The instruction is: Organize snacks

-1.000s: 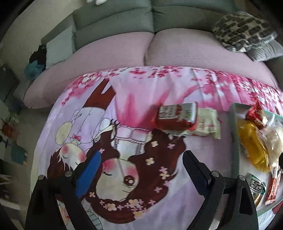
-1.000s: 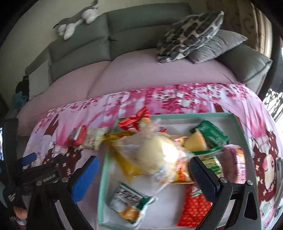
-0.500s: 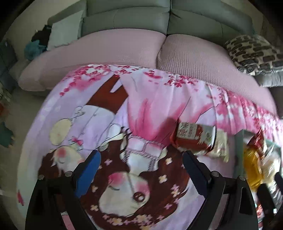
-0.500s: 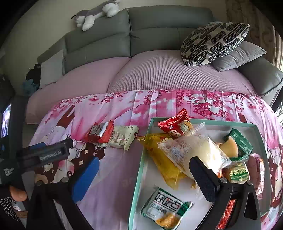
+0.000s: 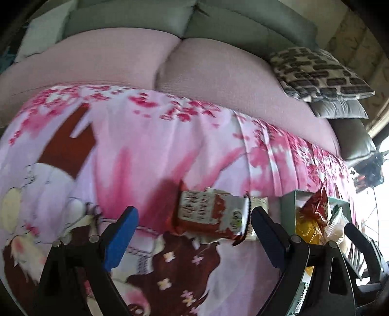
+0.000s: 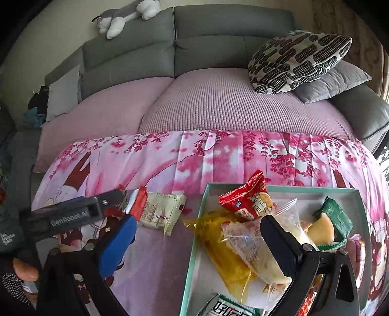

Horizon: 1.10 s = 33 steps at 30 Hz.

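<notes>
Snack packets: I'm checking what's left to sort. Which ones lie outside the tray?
The red-and-white packet and the cream packet beside it. Both lie on the pink cloth, left of the teal tray; all the others sit inside it.

Home living room, grey sofa [image 6: 206, 48], patterned cushion [image 6: 299, 60], plush toy [image 6: 126, 17]
</notes>
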Each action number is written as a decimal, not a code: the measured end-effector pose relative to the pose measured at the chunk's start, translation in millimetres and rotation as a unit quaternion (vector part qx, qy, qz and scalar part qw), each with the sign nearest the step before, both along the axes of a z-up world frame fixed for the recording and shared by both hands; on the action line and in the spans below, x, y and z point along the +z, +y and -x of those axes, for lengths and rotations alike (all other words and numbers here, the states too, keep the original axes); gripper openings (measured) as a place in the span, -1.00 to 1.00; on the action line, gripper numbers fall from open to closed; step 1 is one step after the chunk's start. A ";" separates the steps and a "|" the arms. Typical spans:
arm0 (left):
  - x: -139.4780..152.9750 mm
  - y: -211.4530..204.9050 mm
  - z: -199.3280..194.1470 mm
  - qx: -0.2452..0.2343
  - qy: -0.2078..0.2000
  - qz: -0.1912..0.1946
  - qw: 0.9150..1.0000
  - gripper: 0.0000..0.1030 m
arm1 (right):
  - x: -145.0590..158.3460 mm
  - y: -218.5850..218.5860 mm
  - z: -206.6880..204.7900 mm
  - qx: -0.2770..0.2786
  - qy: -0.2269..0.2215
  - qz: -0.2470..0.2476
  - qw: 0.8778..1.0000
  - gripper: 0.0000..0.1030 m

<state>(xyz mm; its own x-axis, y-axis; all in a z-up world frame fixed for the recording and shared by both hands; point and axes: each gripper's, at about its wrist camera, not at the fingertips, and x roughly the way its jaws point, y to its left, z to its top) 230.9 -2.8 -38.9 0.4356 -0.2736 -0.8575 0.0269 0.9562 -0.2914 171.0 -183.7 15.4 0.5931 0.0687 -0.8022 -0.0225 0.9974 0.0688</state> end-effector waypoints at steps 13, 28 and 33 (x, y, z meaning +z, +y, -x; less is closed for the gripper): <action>-13.8 -13.5 1.4 -0.017 -0.001 0.010 1.000 0.28 | 1.4 -7.3 1.1 -0.011 0.003 0.003 1.000 1.00; -2.9 36.5 10.0 0.066 0.024 -0.066 0.995 0.26 | 12.9 32.5 -9.7 0.024 -0.008 0.035 0.999 0.99; 1.9 67.1 13.1 0.108 0.024 -0.092 0.990 0.26 | 7.7 63.8 -19.1 0.061 -0.003 0.038 0.997 0.73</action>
